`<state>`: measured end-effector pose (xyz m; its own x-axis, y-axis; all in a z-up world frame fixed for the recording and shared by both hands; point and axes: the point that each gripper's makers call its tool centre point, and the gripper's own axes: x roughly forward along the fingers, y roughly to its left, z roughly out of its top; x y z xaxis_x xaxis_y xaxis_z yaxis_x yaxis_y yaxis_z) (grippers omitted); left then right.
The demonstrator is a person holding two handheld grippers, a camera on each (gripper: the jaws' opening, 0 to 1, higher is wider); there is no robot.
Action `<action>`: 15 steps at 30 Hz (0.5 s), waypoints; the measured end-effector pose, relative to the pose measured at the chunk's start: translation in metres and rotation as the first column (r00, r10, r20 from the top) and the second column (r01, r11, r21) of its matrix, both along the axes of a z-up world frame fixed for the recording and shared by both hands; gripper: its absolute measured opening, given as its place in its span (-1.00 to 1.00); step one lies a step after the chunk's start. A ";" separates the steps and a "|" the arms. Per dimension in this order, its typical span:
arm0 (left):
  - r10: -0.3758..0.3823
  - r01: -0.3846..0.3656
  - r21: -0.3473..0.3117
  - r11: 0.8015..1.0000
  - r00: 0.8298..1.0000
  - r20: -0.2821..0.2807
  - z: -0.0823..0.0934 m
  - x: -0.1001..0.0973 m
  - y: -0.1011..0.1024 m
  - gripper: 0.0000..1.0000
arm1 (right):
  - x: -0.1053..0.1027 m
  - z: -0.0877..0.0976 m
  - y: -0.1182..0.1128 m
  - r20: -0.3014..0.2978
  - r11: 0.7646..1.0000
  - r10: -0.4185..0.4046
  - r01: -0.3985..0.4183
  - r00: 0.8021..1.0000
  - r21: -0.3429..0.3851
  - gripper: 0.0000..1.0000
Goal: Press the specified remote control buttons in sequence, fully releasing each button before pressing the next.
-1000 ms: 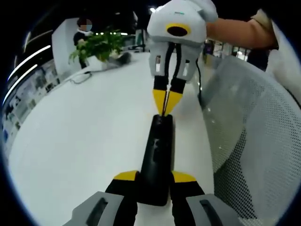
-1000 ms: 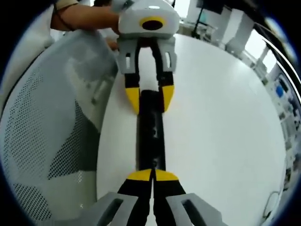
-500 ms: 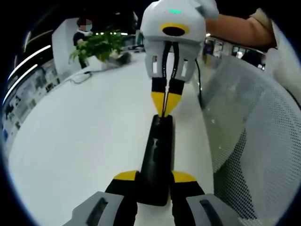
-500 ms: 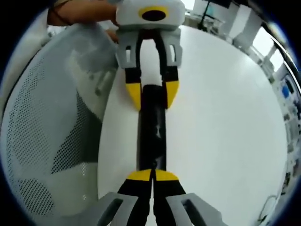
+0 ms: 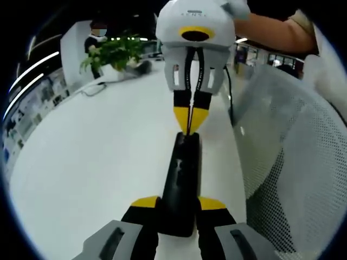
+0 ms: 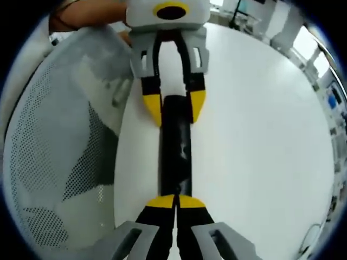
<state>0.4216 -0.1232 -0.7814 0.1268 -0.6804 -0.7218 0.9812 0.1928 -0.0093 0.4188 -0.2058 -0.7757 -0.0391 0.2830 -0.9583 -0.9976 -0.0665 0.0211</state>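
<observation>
While left hand-held gripper (image 5: pixel 179 205) clamps remote (image 5: pixel 181 181), right hand-held gripper (image 5: pixel 190 120) closed, touching it

Glossy black plastic remote (image 5: pixel 181 179) lies on a smooth white table (image 5: pixel 97 157) beside a perforated mesh chair (image 5: pixel 293 162).

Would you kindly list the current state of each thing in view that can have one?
Remote control: lying flat on the white table, clamped at one end.
Left gripper: shut on the remote's sides.
Right gripper: shut, tips on the remote's far end.

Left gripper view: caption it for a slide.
Left gripper clamps the remote; right gripper, jaws shut, touches its far end.
</observation>
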 end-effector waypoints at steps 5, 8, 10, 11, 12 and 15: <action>-0.001 0.001 -0.003 1.000 1.000 -0.001 0.001 -0.001 0.000 -0.49 | 0.001 0.000 -0.001 0.000 1.000 -0.016 0.016 1.000 0.023 -1.00; -0.002 0.002 -0.002 1.000 1.000 -0.001 0.001 -0.001 0.000 -0.49 | 0.000 0.001 0.000 -0.004 0.999 -0.031 0.031 1.000 0.035 -1.00; -0.003 0.003 -0.002 1.000 1.000 -0.001 0.001 -0.001 0.000 -0.49 | 0.000 0.001 0.000 -0.005 0.999 -0.034 0.034 0.999 0.038 -1.00; -0.003 0.003 -0.001 1.000 1.000 -0.001 0.000 0.000 0.000 -0.49 | 0.000 0.001 0.000 -0.006 0.999 -0.036 0.037 0.999 0.038 -1.00; -0.003 0.003 -0.001 1.000 1.000 -0.001 0.000 0.000 0.000 -0.49 | 0.000 0.001 0.000 -0.007 0.999 -0.038 0.038 0.999 0.038 -1.00; -0.003 0.003 -0.001 1.000 1.000 -0.001 0.000 -0.001 0.000 -0.49 | 0.001 0.003 0.000 0.004 0.998 -0.040 0.040 0.999 0.041 -1.00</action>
<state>0.4211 -0.1236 -0.7810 0.1240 -0.6816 -0.7212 0.9818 0.1894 -0.0101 0.4199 -0.2056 -0.7732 -0.0226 0.3234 -0.9460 -0.9995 -0.0274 0.0146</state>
